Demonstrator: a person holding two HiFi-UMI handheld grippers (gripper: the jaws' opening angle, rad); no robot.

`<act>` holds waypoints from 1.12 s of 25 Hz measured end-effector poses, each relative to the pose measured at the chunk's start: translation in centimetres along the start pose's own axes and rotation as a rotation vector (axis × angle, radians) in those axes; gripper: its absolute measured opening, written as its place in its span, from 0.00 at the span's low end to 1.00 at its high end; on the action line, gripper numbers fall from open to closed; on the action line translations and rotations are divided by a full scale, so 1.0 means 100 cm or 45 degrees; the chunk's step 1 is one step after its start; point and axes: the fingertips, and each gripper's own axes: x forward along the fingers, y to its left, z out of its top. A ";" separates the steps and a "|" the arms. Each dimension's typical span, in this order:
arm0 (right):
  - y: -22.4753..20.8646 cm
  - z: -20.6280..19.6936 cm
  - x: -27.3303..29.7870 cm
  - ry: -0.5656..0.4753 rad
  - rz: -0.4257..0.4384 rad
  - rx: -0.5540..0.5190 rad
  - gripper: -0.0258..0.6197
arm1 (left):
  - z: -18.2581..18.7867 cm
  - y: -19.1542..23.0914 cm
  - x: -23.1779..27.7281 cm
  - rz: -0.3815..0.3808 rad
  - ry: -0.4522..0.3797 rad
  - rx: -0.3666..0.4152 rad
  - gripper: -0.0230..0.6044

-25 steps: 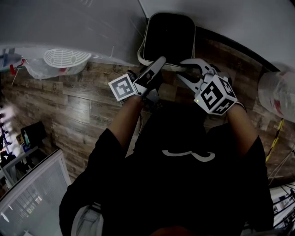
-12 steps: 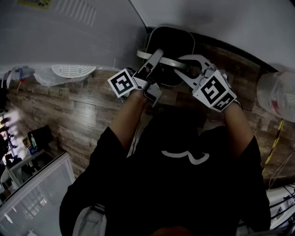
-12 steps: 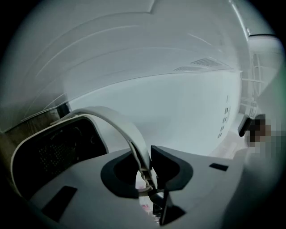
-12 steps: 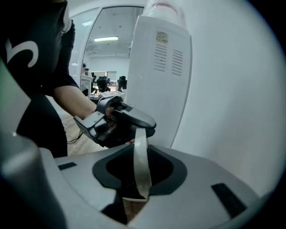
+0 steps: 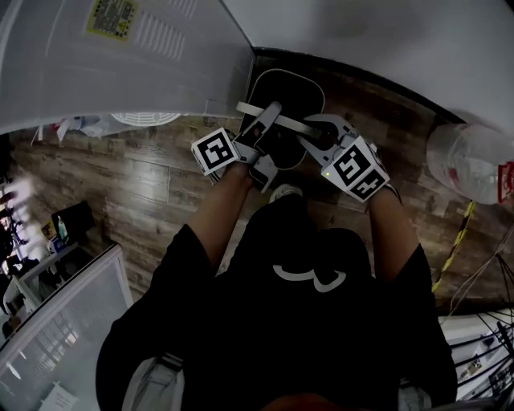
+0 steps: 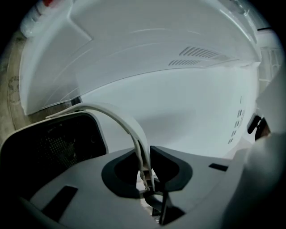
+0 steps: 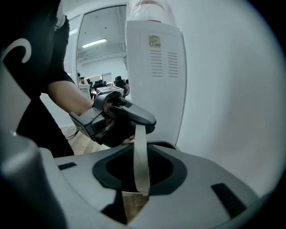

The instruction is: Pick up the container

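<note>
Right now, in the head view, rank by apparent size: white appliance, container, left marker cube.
1. white appliance
2. container
3. left marker cube, smallest even though it sits nearest the camera

The container [image 5: 281, 87] is black inside with a white rim, and its handle [image 5: 295, 125] is white. The left gripper [image 5: 271, 116], its jaws closing on that handle, is grey with black pads. The right gripper [image 5: 309, 132] is grey too. Each has a cube covered in black and white squares. The floor [image 5: 136, 189] is brown wood with streaky planks. The shirt [image 5: 241, 321] is black with a white curvy mark. The sticker [image 5: 108, 15] is yellow.
</note>
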 end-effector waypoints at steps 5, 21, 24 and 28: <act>0.024 0.051 -0.047 0.020 0.027 0.059 0.20 | -0.005 -0.070 -0.018 0.017 -0.028 -0.046 0.16; 0.077 0.223 -0.246 0.022 -0.046 0.101 0.21 | -0.045 -0.335 -0.048 -0.044 -0.006 -0.040 0.16; 0.088 0.244 -0.274 0.017 -0.064 0.114 0.21 | -0.053 -0.367 -0.055 -0.026 0.018 0.020 0.16; 0.107 0.268 -0.309 0.016 -0.072 0.174 0.22 | -0.066 -0.404 -0.070 0.014 0.021 0.077 0.16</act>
